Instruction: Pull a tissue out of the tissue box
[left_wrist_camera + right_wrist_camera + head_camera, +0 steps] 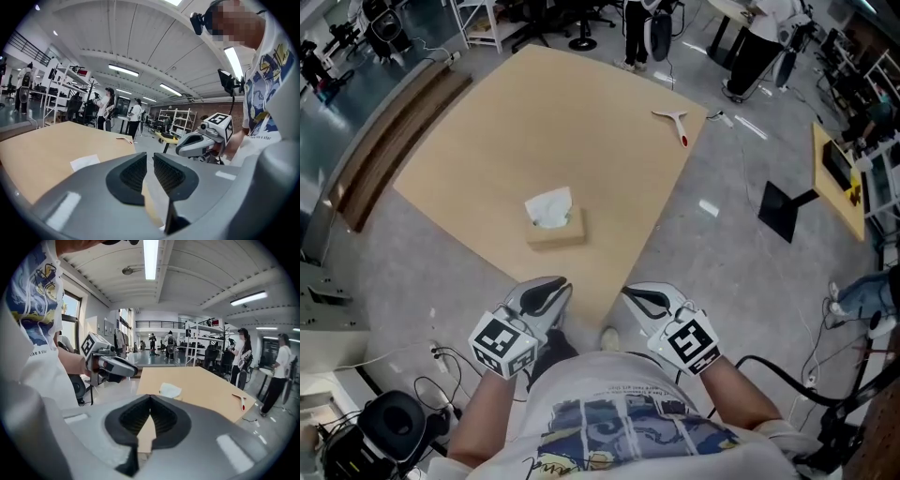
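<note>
A small brown tissue box (555, 230) on the big tan table (487, 141). Stands a bit toward the near corner, away from every edge. Has a white tissue (549, 207) sticking up out of the top, puffy and bent. Touches nothing but the table.

Far off, by the back corner of the table: a thin white scraper (673, 120) with a red tip. Lies flat, well apart from the box.

At the near corner, on the left side: the left gripper (562, 286). Points toward the table, well short of the box. Has its two dark fingers (133, 176) a little apart, with a thin gap and nothing in it.

On the other side of the corner: the right gripper (630, 293). Has its fingers (136, 418) pressed together at the tips, pinching nothing. Also stays well short of the box.

On each gripper: a black-and-white marker cube (502, 344).

Behind them: two bare arms (478, 417) and a white shirt (628, 431) with a blue picture.

All around: grey floor (722, 244). On it, off to the right: a flat black stand (787, 211) and some black cables (787, 375).
</note>
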Demonstrator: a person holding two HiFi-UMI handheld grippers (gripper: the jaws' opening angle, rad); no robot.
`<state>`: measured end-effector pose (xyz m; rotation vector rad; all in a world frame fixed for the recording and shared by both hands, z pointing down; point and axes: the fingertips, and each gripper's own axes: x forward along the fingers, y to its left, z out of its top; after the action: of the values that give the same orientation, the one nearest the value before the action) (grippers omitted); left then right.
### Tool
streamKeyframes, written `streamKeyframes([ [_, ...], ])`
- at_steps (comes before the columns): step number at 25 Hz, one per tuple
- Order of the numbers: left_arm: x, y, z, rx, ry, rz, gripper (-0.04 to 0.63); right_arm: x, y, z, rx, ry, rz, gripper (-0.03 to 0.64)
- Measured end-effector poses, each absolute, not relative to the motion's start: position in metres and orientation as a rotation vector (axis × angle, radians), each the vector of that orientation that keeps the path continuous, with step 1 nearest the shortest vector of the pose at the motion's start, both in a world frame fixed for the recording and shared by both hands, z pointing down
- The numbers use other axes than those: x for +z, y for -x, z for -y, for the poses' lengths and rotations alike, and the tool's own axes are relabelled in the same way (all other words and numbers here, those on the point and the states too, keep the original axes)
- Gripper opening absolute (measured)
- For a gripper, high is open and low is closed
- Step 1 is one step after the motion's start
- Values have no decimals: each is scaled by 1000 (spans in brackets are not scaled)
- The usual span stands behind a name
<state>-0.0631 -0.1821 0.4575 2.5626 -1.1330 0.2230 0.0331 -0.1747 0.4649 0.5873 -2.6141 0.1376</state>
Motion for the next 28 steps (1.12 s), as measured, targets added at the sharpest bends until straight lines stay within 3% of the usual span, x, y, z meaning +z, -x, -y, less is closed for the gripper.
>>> streamKeyframes([
  [17, 501, 184, 303, 356, -2556, 1056, 158, 456, 40, 229, 195, -840, 2530, 3],
  [28, 559, 203, 364, 479, -2554, 861, 192, 466, 48, 233, 259, -1087, 2404, 3],
])
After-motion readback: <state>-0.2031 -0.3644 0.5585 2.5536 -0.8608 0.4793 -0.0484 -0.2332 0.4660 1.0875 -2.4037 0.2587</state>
